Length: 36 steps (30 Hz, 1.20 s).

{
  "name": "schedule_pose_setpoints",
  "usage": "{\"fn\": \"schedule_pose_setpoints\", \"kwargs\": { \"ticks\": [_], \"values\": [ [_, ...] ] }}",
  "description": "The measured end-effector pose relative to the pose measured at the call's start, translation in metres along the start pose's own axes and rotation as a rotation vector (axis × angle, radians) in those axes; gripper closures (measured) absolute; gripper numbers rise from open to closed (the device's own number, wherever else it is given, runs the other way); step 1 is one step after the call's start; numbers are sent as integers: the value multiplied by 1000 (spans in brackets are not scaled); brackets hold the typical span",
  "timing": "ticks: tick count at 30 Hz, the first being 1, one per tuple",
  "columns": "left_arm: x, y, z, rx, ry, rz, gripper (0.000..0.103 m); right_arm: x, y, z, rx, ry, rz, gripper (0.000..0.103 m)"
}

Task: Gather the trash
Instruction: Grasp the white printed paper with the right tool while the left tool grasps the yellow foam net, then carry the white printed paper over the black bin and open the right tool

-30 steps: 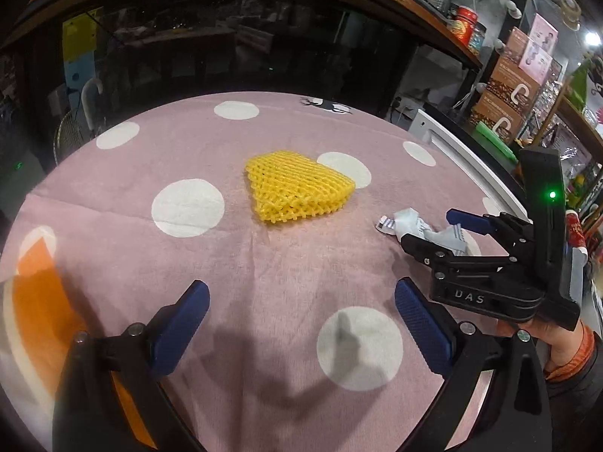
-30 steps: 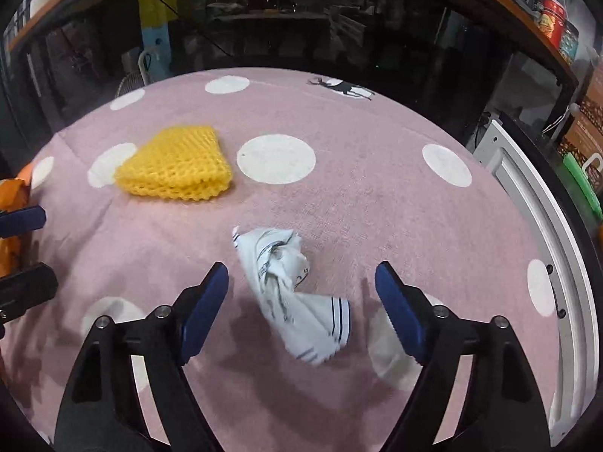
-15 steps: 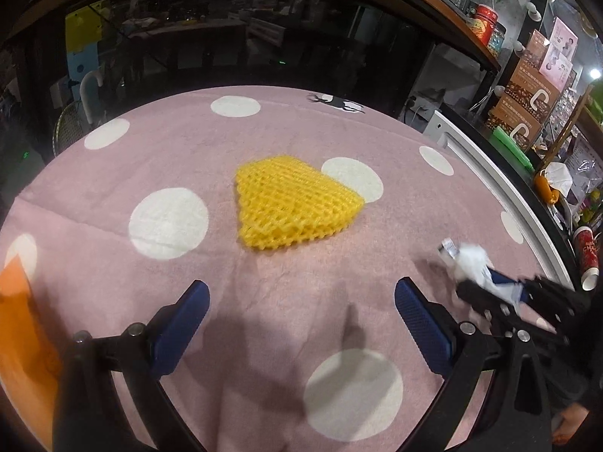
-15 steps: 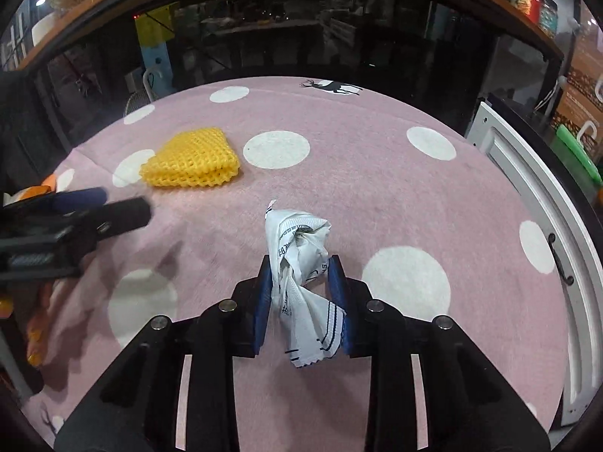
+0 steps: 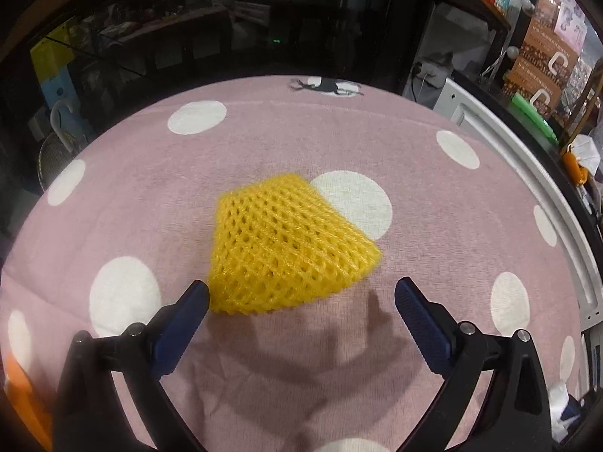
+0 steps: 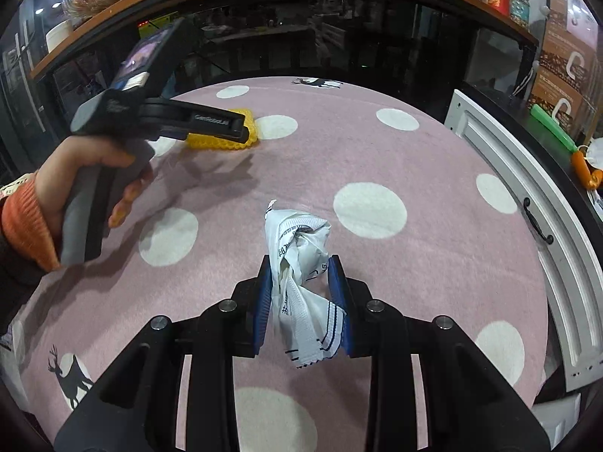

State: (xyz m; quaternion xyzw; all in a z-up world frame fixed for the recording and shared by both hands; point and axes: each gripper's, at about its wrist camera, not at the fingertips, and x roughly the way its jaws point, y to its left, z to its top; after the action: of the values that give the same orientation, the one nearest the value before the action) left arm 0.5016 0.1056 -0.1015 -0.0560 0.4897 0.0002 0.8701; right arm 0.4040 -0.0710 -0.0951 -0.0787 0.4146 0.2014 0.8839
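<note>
A yellow foam fruit net (image 5: pixel 286 248) lies on the pink polka-dot tablecloth (image 5: pixel 264 135). My left gripper (image 5: pixel 301 293) is open, its blue fingers just short of the net's near edge, the left one almost touching it. In the right wrist view the net (image 6: pixel 226 139) shows partly hidden behind the left gripper. My right gripper (image 6: pixel 301 282) is shut on a crumpled white wrapper (image 6: pixel 297 248) and holds it above the cloth.
A white cabinet door edge (image 6: pixel 527 196) runs along the table's right side. Shelves with boxes and jars (image 5: pixel 542 60) stand at the back right. An orange object (image 5: pixel 22 388) lies at the left edge of the cloth.
My left gripper has moved forward up to the yellow net. My right gripper closed on the white wrapper and lifted it off the cloth, drawing back.
</note>
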Motion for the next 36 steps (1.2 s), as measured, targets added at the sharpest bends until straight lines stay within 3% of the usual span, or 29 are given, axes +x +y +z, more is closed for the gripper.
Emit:
{"fn": "schedule_pose_setpoints", "kwargs": {
  "ticks": [2,4,8,10,11,20,29,36],
  "values": [
    [5,-2,1,5,2,-2,8,-3,-3,-7,15,-5,-1,73],
    [8,-5,1,34,-12,31,31,-5,-7,-12,40,-6,1,73],
    [7,-5,1,56,-42,42,61,-10,-15,-19,67,-17,-23,73],
    [7,-5,2,61,-42,40,86,-11,-21,-22,86,-20,-28,73],
    [6,-4,1,58,-43,33,89,-12,-24,-24,102,-18,-21,73],
    [-32,-23,-21,121,-176,-9,92,-24,-31,-38,152,-39,-29,73],
    [-99,-52,-82,186,-249,-197,92,-57,-41,-64,222,-85,-40,73],
    [-138,-78,-134,252,-281,-287,92,-88,-47,-100,277,-100,-63,73]
  ]
}}
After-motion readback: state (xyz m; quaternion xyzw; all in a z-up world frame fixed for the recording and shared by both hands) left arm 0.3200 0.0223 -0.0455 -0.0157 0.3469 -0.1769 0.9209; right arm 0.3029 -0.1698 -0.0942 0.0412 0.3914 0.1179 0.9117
